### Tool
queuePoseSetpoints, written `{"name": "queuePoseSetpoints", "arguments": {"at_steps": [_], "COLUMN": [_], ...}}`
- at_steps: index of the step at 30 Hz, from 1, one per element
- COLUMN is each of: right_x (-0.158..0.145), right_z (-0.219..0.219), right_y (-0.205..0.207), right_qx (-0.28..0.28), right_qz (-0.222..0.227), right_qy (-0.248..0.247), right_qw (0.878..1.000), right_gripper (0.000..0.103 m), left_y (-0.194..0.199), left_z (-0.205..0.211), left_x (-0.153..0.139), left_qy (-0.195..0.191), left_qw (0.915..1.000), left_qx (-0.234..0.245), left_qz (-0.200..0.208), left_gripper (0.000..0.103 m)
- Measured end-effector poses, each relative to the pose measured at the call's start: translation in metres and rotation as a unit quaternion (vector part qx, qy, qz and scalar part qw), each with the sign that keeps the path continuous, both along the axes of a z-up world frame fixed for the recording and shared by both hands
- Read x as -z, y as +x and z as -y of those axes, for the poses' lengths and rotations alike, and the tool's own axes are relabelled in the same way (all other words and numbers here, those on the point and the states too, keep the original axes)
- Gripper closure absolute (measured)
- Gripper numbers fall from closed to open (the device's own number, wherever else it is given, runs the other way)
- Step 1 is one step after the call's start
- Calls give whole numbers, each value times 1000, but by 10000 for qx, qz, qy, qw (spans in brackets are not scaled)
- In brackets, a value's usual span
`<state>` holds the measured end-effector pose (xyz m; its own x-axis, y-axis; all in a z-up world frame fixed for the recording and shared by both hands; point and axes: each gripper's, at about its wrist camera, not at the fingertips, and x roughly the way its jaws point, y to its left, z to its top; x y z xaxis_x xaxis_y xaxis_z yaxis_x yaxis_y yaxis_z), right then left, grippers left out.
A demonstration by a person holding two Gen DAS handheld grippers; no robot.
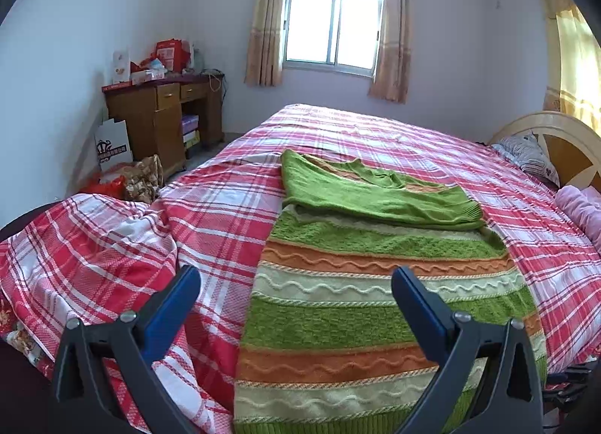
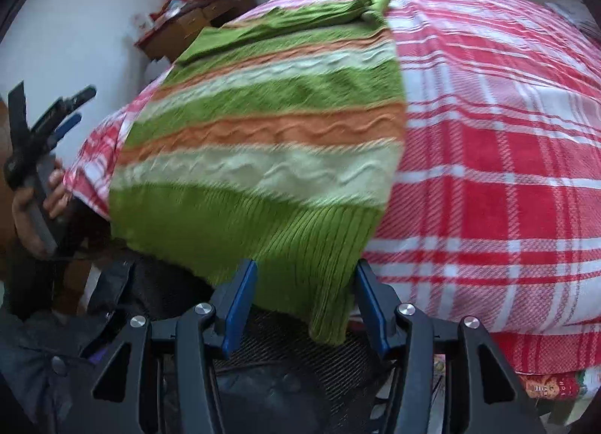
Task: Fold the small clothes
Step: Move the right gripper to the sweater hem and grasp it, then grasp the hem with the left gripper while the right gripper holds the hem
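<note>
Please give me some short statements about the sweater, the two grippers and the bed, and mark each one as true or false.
1. The sweater lies on a plaid bedcover. True.
2. The left gripper is shut on the sweater. False: its jaws stand wide open and hold nothing.
3. The sweater's sleeves are folded over its upper part. True.
4. The sweater is plain green. False: it has green, orange and pale stripes.
5. The sweater's ribbed hem hangs over the bed edge, between the open fingers of the right gripper. True.
6. The window is covered by shut curtains. False: the curtains hang at its sides.
</note>
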<state>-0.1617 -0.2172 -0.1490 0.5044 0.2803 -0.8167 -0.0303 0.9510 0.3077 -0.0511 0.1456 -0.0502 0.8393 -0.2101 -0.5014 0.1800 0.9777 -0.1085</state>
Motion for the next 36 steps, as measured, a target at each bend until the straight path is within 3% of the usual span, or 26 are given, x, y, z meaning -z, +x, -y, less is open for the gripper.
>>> {"name": "queuePoseSetpoints", "arguments": {"at_steps": [5,6,8,9,14,20,25,31,36], "right_x": [18,19,18,18,5,-48,-74,-41,-11], "right_z": [13,14,15,17,25,40,55,78,82], "right_y": [4,4,4,4,12,58,121,188,197], "right_qx": [263,284,267,234,12,-104,169,931,1157], "right_qz": [-162,-162,-200,-283,-352,322,844,696,490], "right_qy": [799,855,750,798,1491,2346,2161,1896,2049], "right_qw": [9963,9958,9966,9961,9882,9715,9726,9750,9707], "right_gripper": [55,61,91,95,95,95,95,95,95], "left_y": [0,1,1,2,6,17,26,27,32], "left_z": [-3,-3,-4,-5,-11,-28,-52,-70,-63], "left_x": [-2,-1,0,0,-5,-17,-21,-18,-5], "left_qy": [-32,-24,-1,12,95,138,-146,-307,-228], "left_qw": [10000,10000,10000,10000,9999,9996,9994,9995,9974], "left_qx": [-11,-15,-24,-25,-41,-208,-298,-107,567], "left_qz": [39,28,17,6,33,137,17,-49,-373], "left_gripper": [0,0,0,0,0,0,0,0,0]}}
